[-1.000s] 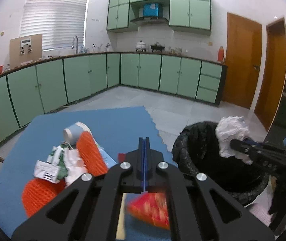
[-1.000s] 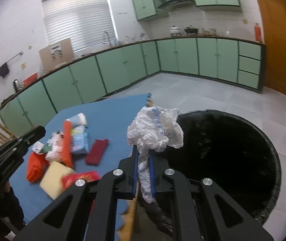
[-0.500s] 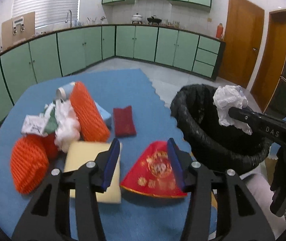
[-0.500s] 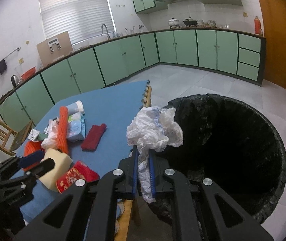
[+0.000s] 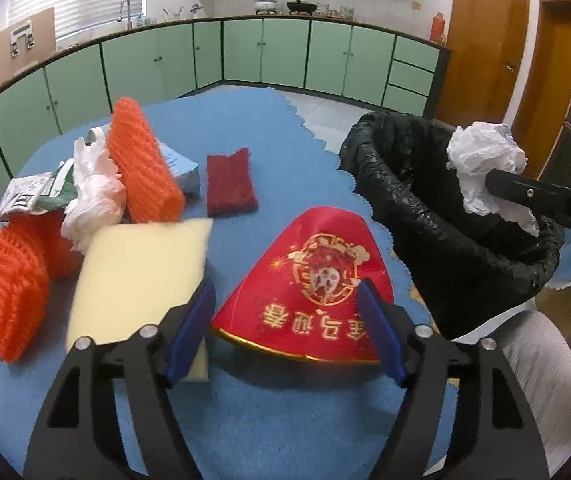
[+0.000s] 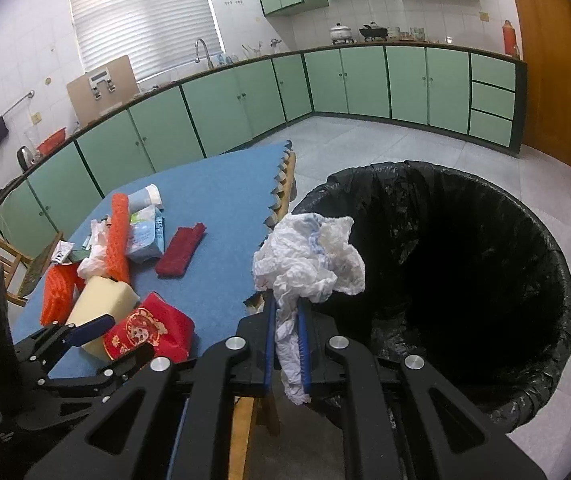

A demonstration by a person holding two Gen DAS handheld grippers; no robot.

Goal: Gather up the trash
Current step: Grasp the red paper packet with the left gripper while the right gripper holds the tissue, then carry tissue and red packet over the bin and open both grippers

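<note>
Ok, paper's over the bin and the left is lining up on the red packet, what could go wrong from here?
1. The right gripper holds the crumpled paper near the bin rim on the table side; released here, it might fall outside.
2. The left gripper is open around the red packet, with one finger over the yellow sponge; closing could snag both.

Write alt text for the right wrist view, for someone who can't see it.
The right gripper, shut on a crumpled white bag, holds it at the near rim of a black-lined bin. To the left, the open left gripper straddles a red packet on a blue table strewn with other trash.
</note>
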